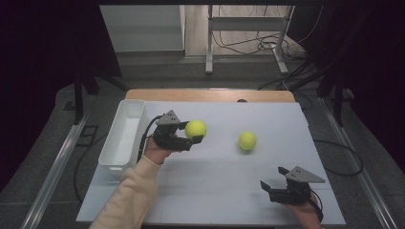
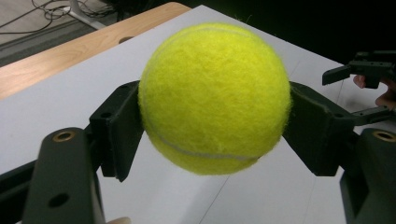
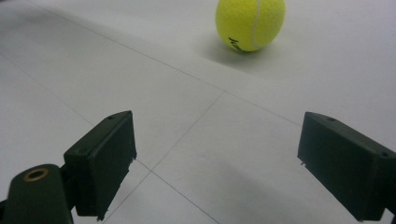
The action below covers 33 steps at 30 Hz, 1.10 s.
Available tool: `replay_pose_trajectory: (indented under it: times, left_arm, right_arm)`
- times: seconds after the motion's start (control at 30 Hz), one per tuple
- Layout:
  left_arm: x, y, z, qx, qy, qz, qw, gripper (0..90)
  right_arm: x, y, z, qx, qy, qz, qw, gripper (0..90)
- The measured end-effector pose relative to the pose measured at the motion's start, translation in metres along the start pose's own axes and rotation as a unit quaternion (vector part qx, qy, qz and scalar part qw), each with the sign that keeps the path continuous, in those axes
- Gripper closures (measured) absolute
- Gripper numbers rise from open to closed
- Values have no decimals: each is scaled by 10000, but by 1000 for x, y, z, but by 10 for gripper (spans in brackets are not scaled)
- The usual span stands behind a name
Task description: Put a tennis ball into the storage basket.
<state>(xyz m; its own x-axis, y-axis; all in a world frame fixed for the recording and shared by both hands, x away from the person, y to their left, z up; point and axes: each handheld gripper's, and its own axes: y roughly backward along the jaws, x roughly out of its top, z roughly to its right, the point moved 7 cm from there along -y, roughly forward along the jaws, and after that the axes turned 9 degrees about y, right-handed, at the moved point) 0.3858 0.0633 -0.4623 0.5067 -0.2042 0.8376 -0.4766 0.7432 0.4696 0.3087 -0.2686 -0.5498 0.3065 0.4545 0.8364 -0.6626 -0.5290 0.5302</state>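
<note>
Nearest the person, the right gripper [image 1: 276,189] is resting low over the white table [image 1: 224,191] with its jaws spread wide and nothing between them; in its own view the loose tennis ball [image 3: 250,23] is sitting well ahead on the surface. Farther out and to the left, the left gripper [image 1: 188,134] is clamping the held tennis ball [image 2: 214,97] across its middle, both pads pressing into the felt, clear of the table. Just beyond its far side, the white bin [image 1: 125,136] is standing open. The likely risk is the round, fuzzy ball slipping or squirting out of the flat pads if the squeeze eases during travel, then rolling off the table edge.
</note>
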Motion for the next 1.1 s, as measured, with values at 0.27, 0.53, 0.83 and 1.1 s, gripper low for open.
replay_pose_trajectory:
  times: [0.27, 0.53, 0.83, 1.1]
  left_arm:
    - [5, 12, -9, 55, 129, 141, 9998, 262]
    - [9, 28, -23, 168, 277, 311, 9990, 262]
    - [12, 39, -30, 234, 361, 464, 9980, 262]
    - [14, 47, -35, 316, 420, 566, 9970, 262]
  right_arm:
    - [0, 0, 0, -1, 3, 1, 10000, 118]
    - [0, 0, 0, 9, 9, 1, 10000, 118]
    - [0, 0, 0, 5, 10, 11, 10000, 118]
    - [0, 0, 0, 6, 14, 3, 10000, 118]
